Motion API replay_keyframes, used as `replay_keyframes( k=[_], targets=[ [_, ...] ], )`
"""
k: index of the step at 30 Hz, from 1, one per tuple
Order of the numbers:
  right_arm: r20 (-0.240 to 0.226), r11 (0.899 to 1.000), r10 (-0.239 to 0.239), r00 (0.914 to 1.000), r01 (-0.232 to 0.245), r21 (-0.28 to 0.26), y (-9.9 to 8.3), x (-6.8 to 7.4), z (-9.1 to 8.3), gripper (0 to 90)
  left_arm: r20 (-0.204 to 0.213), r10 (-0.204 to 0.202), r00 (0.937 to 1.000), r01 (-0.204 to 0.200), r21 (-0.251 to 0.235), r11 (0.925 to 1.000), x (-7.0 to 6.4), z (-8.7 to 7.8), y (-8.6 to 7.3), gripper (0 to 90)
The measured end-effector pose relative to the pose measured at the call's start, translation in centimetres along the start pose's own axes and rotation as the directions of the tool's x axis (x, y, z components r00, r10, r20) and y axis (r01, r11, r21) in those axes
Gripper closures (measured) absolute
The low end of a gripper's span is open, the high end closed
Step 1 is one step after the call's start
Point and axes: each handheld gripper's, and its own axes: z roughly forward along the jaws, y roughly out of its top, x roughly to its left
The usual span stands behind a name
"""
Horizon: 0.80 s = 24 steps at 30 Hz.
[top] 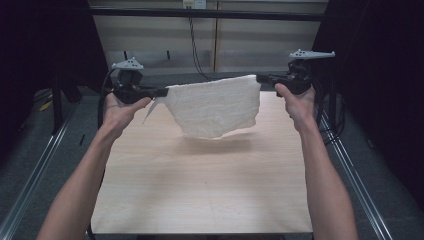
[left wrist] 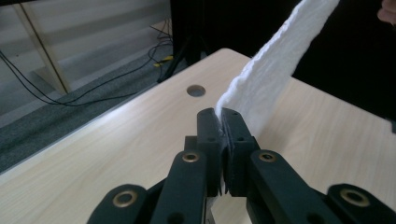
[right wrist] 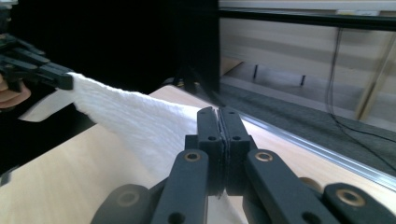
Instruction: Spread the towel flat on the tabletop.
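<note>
White cloth (top: 214, 106) is hanging in the air above the wooden surface (top: 200, 185), stretched between both tongs. Left tongs (top: 162, 92) are clamping its left corner, jaws pressed together on the fabric, with a small flap drooping beside them. Cloth is sagging at its middle, clear of the surface. Right tongs (top: 260, 78) are pinching its upper right corner, jaws closed on it.

Right gripper (right wrist: 218, 112), jaws pressed together on a white cloth (right wrist: 135, 126) stretching to the left gripper (right wrist: 65, 80) above the table (right wrist: 70, 172).
</note>
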Motion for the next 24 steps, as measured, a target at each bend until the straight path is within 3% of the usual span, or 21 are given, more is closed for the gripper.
replay_keyframes(
  k=[2,3,5,10,16,24],
  targets=[
    [-0.004,0.999,-0.016,0.9999,0.016,0.046,-1.8,0.2,-0.4,88.9,0.011,0.020,0.9997,-0.020,0.015,0.9997,-0.6,0.0,-0.8,87.6],
    [-0.004,0.999,-0.016,0.9999,0.016,0.046,-1.8,0.2,-0.4,88.9,0.017,0.020,0.9997,-0.020,0.022,0.9996,-0.8,0.0,-1.4,87.6],
    [-0.013,0.997,-0.011,0.9999,0.011,0.072,-3.7,0.4,-0.9,88.9,0.038,0.010,0.9992,-0.011,0.016,0.9998,-1.1,0.2,-2.7,87.6],
    [-0.046,0.993,-0.009,0.9989,0.014,0.119,-7.5,1.4,-1.4,88.9,0.086,-0.003,0.9963,-0.004,0.082,0.9966,-2.0,1.5,-6.4,87.6],
    [-0.074,0.988,-0.004,0.9973,0.015,0.156,-11.0,2.5,-1.9,88.9,0.125,-0.028,0.9917,0.015,0.104,0.9945,-2.7,1.7,-9.2,87.5],
    [-0.082,0.984,0.017,0.9965,-0.002,0.178,-15.4,3.5,-3.3,88.9,0.196,-0.020,0.9804,-0.007,0.135,0.9908,-5.6,1.3,-12.9,87.5]
  ],
)
